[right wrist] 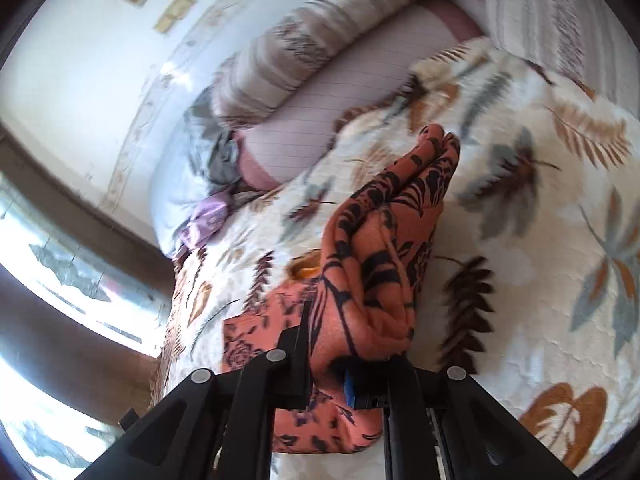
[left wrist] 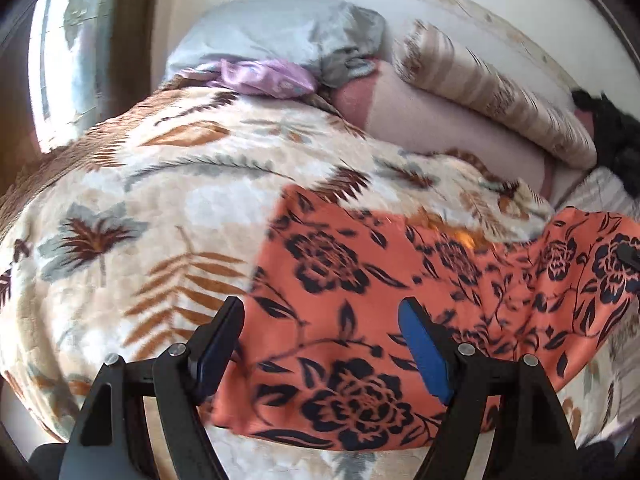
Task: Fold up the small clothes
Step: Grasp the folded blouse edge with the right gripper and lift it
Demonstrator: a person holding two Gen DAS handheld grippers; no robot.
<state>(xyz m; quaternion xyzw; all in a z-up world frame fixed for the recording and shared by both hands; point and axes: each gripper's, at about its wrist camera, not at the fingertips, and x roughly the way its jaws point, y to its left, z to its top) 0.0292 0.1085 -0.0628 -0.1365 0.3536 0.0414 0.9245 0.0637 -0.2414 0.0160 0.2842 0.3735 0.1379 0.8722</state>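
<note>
An orange garment with a black flower print (left wrist: pixel 360 320) lies spread on the leaf-patterned blanket (left wrist: pixel 140 220). My left gripper (left wrist: pixel 320 344) is open, its fingers straddling the garment's near left part, just above it. In the right wrist view my right gripper (right wrist: pixel 344 364) is shut on a bunched fold of the same garment (right wrist: pixel 384 248), which stands up lifted between the fingers. The rest of the garment (right wrist: pixel 256 336) trails to the left on the blanket (right wrist: pixel 540 240). A raised edge of the cloth shows at the far right of the left wrist view (left wrist: pixel 592 248).
Pillows are piled at the head of the bed: a grey-blue one (left wrist: pixel 280 36), a striped beige one (left wrist: pixel 492 96) and a pink bolster (left wrist: pixel 432 120). A lilac cloth (left wrist: pixel 264 76) lies by them. A window (left wrist: pixel 68 52) is on the left, a dark object (left wrist: pixel 612 136) at the right.
</note>
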